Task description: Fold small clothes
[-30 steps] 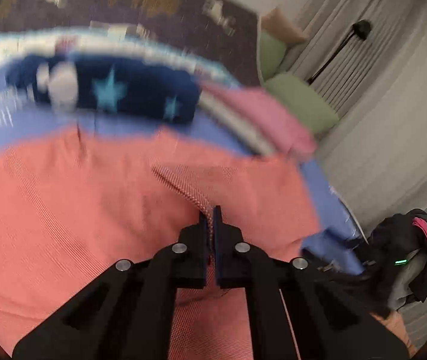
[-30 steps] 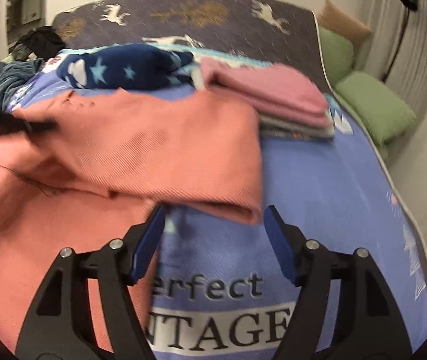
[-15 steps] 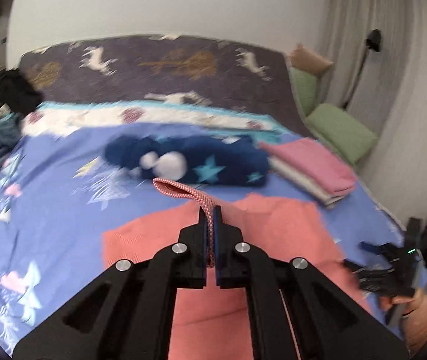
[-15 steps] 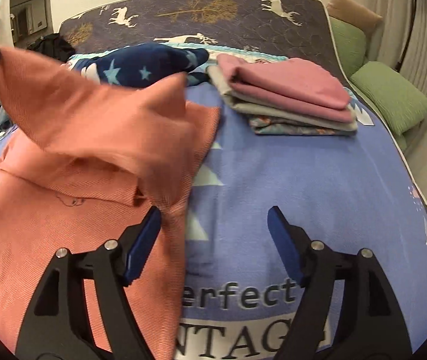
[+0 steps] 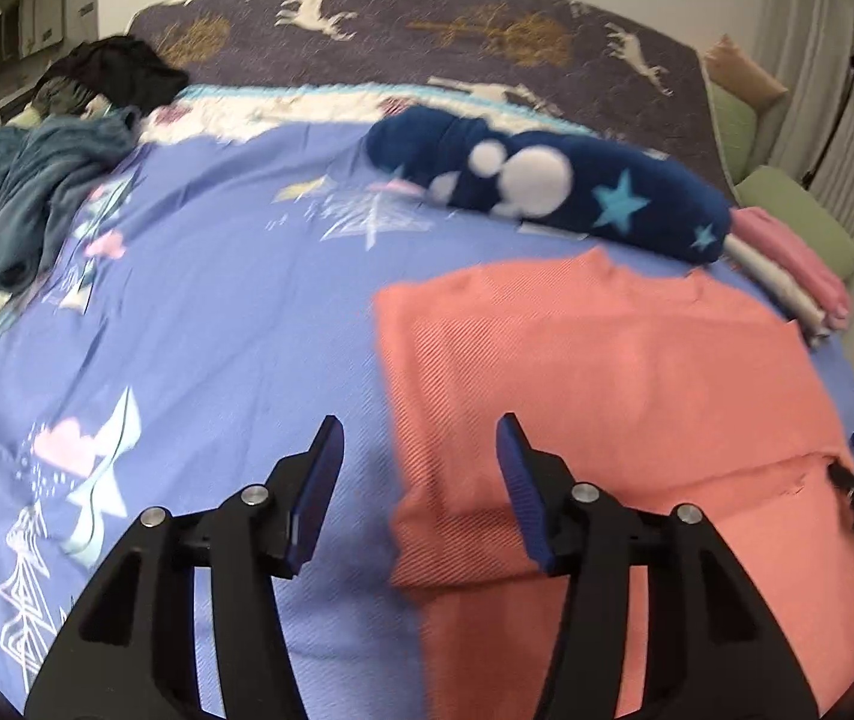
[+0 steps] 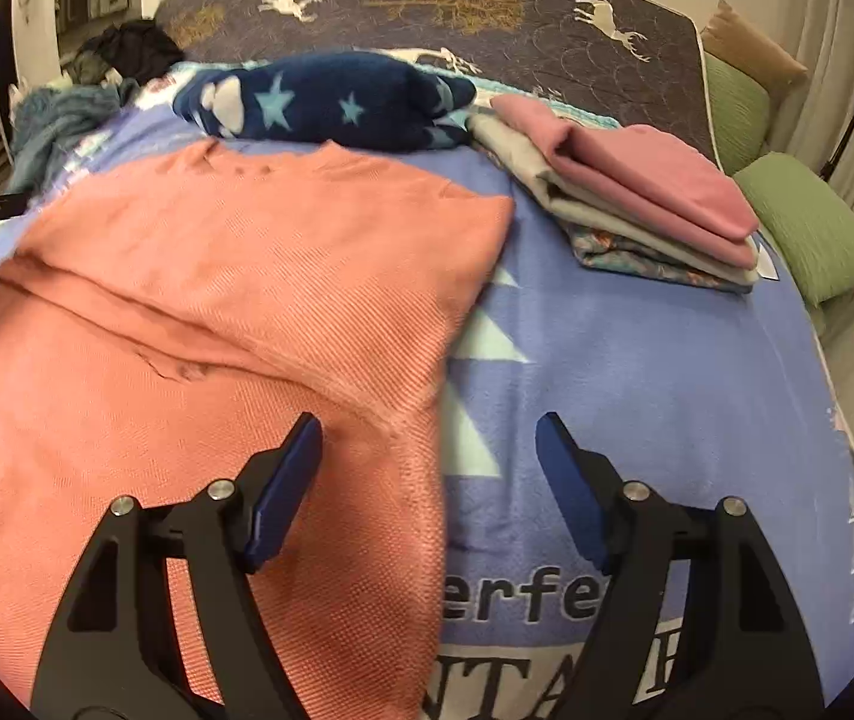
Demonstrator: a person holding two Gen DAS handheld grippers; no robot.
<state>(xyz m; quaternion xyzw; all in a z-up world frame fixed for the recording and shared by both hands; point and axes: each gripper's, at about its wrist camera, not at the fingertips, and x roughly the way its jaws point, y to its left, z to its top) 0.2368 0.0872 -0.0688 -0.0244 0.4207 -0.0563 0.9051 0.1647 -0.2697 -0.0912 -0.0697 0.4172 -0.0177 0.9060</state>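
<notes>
A salmon-orange knit garment [image 5: 595, 372] [image 6: 234, 276] lies on the blue bedspread [image 5: 198, 312], with its upper part folded over onto its lower part. My left gripper [image 5: 420, 480] hovers over the garment's left edge; its jaws are opening and nothing is between them. My right gripper [image 6: 430, 468] stands open above the garment's right edge, where cloth meets the bedspread [image 6: 655, 372], and it grips nothing. The right gripper's black tips show at the far right of the left wrist view.
A rolled navy star blanket [image 5: 553, 186] [image 6: 330, 99] lies behind the garment. A stack of folded clothes [image 6: 631, 192] [image 5: 787, 264], pink on top, sits at the back right. Teal and dark clothing [image 5: 48, 180] is heaped at the back left. Green pillows [image 6: 805, 228] lie beside the bed.
My left gripper carried the garment's edge up and over to the left, then let it go and opened. The cloth now lies folded flat. The right gripper barely moved.
</notes>
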